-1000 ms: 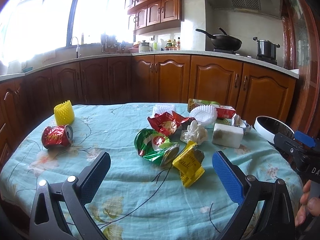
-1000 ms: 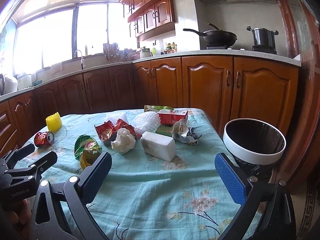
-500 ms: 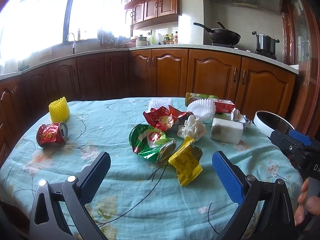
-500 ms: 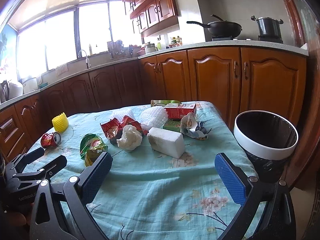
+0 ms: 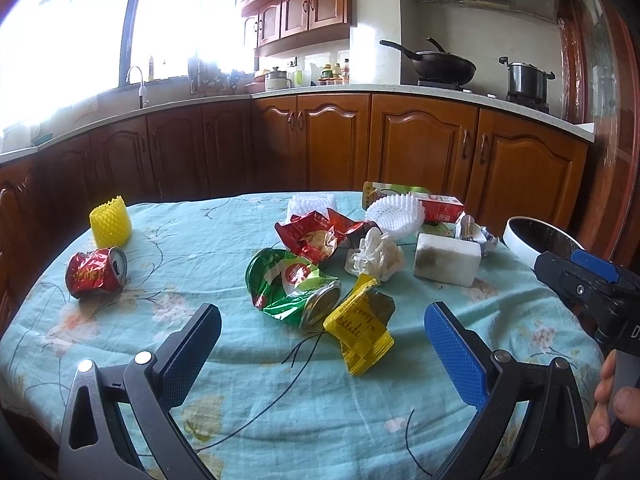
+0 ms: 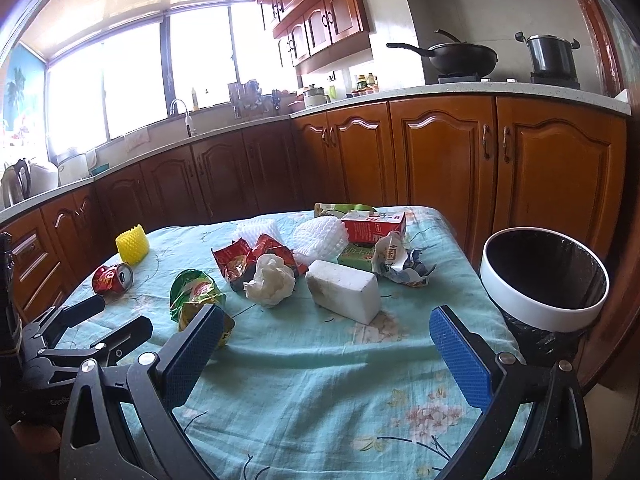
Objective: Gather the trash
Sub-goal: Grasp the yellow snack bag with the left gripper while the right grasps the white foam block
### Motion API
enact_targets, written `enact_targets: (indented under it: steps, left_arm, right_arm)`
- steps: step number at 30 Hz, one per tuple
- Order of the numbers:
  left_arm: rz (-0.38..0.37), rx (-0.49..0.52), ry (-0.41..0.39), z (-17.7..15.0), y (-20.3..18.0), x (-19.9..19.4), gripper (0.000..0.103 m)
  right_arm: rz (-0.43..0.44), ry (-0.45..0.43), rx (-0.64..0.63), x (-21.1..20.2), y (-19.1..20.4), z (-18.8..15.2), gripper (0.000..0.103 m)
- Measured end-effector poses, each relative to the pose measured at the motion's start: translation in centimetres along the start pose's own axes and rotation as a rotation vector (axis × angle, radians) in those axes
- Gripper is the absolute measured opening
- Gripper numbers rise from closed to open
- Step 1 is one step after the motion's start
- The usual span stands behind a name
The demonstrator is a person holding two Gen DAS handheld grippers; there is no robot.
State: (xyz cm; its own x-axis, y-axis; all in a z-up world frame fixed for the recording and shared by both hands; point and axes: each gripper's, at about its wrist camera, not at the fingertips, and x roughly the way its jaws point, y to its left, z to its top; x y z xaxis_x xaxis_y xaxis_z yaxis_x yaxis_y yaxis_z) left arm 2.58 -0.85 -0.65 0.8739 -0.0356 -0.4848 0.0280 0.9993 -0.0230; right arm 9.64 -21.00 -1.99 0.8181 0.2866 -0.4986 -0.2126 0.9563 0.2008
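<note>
**Trash heaped mid-table, bin waiting at the edge**

Both the left gripper [image 5: 322,344] and right gripper [image 6: 326,346] are held wide open and empty above the table [image 6: 320,380]. Wrappers [image 5: 298,284] lie centrally, likely so the bin [image 6: 544,280] can be reached.

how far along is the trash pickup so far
Nothing looks collected yet: what shows of the bin is dark, with no trash visible. Nothing is in hand; left gripper and right gripper hover with jaws open. Still on the table: red can, green wrapper, yellow wrapper, foam block, crumpled tissue.
</note>
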Motion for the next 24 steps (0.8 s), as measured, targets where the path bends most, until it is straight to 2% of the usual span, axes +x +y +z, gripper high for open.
enact_targets:
  steps: [8, 16, 22, 24]
  left_arm:
    - [-0.004, 0.005, 0.023, 0.1, -0.4, 0.9, 0.102]
    - [-0.029, -0.012, 0.096, 0.0, -0.6, 2.8, 0.097]
    - [-0.032, -0.019, 0.147, 0.1, -0.7, 4.3, 0.091]
    - [-0.041, -0.024, 0.169, 0.1, -0.8, 4.8, 0.082]
  right_arm:
    - [0.008, 0.026, 0.005, 1.0, -0.7, -0.1, 0.103]
    - [0.039, 0.088, 0.017, 3.3, -2.2, 0.2, 0.102]
    - [0.082, 0.152, 0.016, 5.9, -3.0, 0.9, 0.099]
    - [0.092, 0.175, 0.004, 6.9, -3.1, 1.1, 0.096]
